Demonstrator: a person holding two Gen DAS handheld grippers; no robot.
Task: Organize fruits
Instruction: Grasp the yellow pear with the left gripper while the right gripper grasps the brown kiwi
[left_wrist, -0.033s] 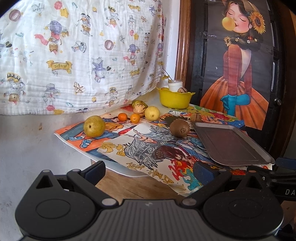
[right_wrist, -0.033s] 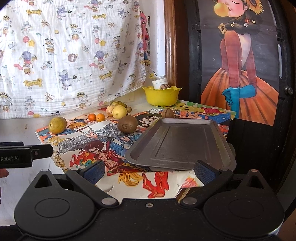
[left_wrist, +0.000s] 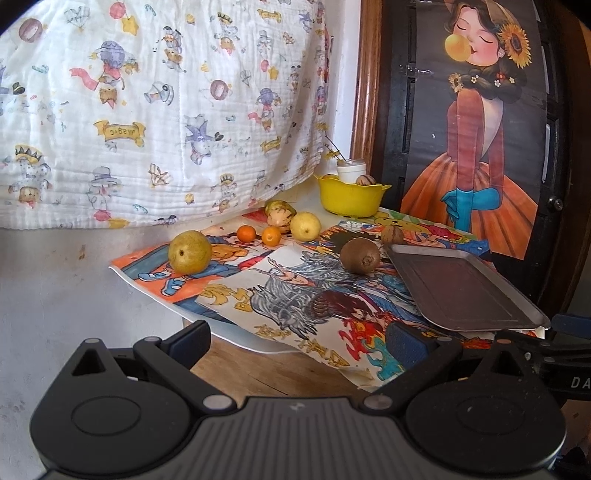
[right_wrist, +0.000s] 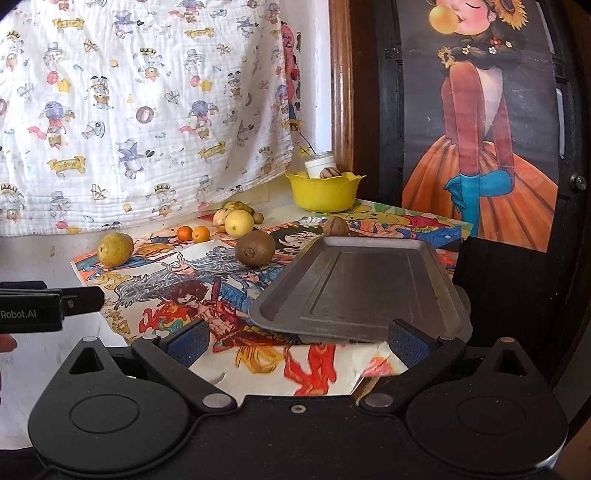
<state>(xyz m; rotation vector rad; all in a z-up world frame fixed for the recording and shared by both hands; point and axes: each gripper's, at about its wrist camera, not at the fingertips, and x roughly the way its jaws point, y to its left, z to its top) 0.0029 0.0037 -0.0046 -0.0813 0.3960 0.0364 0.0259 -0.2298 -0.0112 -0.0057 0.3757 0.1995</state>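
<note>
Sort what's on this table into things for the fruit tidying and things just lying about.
For the job: pear, two small oranges, yellow citrus, kiwi, metal tray, yellow bowl.

Lying about: cartoon posters, white jar, printed cloth, girl poster.

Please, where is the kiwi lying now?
The kiwi lies loose on the cartoon poster, just left of the metal tray's far corner in the right wrist view. The yellow lemon sits behind it.
</note>
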